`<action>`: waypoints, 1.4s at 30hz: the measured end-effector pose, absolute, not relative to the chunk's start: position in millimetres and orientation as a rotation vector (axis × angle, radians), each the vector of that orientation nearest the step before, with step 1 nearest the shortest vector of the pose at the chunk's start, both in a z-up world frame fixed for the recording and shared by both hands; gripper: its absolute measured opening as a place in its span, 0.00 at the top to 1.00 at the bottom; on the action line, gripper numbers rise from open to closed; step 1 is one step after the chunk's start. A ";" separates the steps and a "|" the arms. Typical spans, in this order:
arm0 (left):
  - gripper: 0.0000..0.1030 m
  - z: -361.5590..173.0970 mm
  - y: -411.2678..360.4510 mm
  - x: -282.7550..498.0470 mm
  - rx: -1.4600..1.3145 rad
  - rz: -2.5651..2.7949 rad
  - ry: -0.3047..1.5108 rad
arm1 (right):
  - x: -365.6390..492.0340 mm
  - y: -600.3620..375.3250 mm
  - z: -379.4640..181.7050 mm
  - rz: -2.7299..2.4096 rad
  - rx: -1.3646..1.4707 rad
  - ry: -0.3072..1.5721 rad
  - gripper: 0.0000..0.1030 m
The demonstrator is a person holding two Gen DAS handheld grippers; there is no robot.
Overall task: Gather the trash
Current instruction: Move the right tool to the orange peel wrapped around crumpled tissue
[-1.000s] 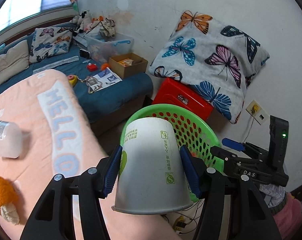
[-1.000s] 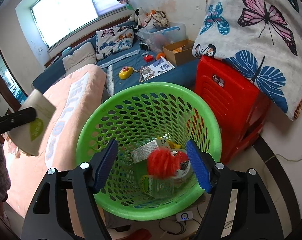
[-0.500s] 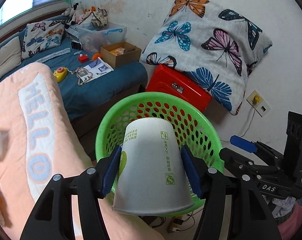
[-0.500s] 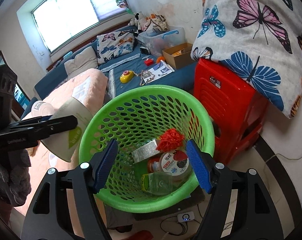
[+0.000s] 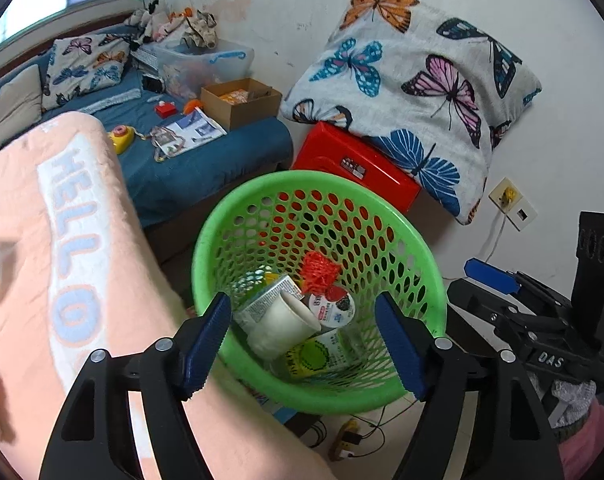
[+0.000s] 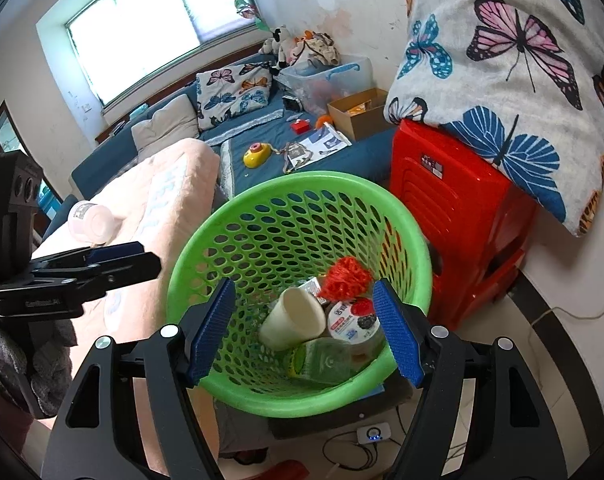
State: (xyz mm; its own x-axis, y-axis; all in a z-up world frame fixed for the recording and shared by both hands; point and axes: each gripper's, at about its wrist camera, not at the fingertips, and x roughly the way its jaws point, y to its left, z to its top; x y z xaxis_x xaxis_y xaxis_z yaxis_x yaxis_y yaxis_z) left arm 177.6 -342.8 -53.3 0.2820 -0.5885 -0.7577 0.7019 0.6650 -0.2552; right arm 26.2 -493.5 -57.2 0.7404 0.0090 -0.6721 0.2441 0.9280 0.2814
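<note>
A green perforated basket [image 5: 417, 248] [image 6: 405, 216] stands on the floor beside the bed. In it lie a white paper cup [image 5: 280, 322] [image 6: 294, 318] on its side, a red net ball [image 5: 319, 272] [image 6: 343, 274], a round lidded tub [image 5: 333, 308] [image 6: 353, 318], a carton and a green-labelled bottle [image 5: 313, 356] [image 6: 321, 360]. My left gripper [image 5: 302, 340] is open and empty above the basket's near rim; it shows at the left of the right wrist view [image 6: 114, 260]. My right gripper [image 6: 303, 330] is open and empty over the basket; it shows at the right of the left wrist view [image 5: 489, 276].
A pink "HELLO" blanket [image 5: 42, 216] covers the bed left of the basket, with a clear plastic bottle [image 6: 90, 222] on it. A red plastic stool [image 6: 457, 216] with a butterfly pillow [image 5: 421, 80] stands behind the basket. Cables and a power strip [image 5: 347, 438] lie on the floor.
My left gripper opened and let go of the paper cup, which dropped into the basket. The red net ball also settled in the basket.
</note>
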 end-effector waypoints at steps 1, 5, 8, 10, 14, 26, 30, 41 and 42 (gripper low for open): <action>0.30 -50.2 -334.9 176.2 0.133 -0.862 0.940 | 26.3 -490.6 -55.6 -0.126 0.365 0.728 0.31; 0.30 -40.2 -300.3 172.9 0.117 -0.825 0.912 | 30.8 -479.1 -50.6 -0.099 0.349 0.724 0.31; 0.30 -34.6 -270.2 170.8 0.094 -0.788 0.902 | 36.6 -467.1 -47.6 -0.071 0.333 0.724 0.31; 0.30 -32.3 -250.8 168.6 0.092 -0.755 0.891 | 42.6 -457.4 -44.8 -0.051 0.321 0.723 0.30; 0.30 -27.7 -205.5 164.4 0.068 -0.690 0.865 | 54.4 -436.7 -39.7 -0.007 0.299 0.720 0.27; 0.30 -20.9 -72.4 152.3 -0.027 -0.469 0.816 | 103.6 -340.2 -25.7 0.182 0.193 0.733 0.22; 0.30 -22.9 -35.7 145.9 -0.055 -0.400 0.813 | 118.8 -304.5 -21.6 0.246 0.163 0.736 0.21; 0.29 -30.5 38.1 123.5 -0.153 -0.263 0.800 | 159.6 -205.4 -22.9 0.426 0.072 0.771 0.15; 0.29 -32.0 41.8 121.8 -0.156 -0.254 0.802 | 164.5 -196.5 -24.4 0.442 0.061 0.778 0.14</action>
State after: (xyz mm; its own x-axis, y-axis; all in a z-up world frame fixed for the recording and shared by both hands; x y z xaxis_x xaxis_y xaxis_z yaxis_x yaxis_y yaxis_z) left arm 121.8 41.8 -32.0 0.6675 -0.2832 -0.6887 0.1655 0.9581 -0.2336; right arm 164.5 -196.5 -24.4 0.6259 0.4073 -0.6651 -0.3626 0.9070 0.2142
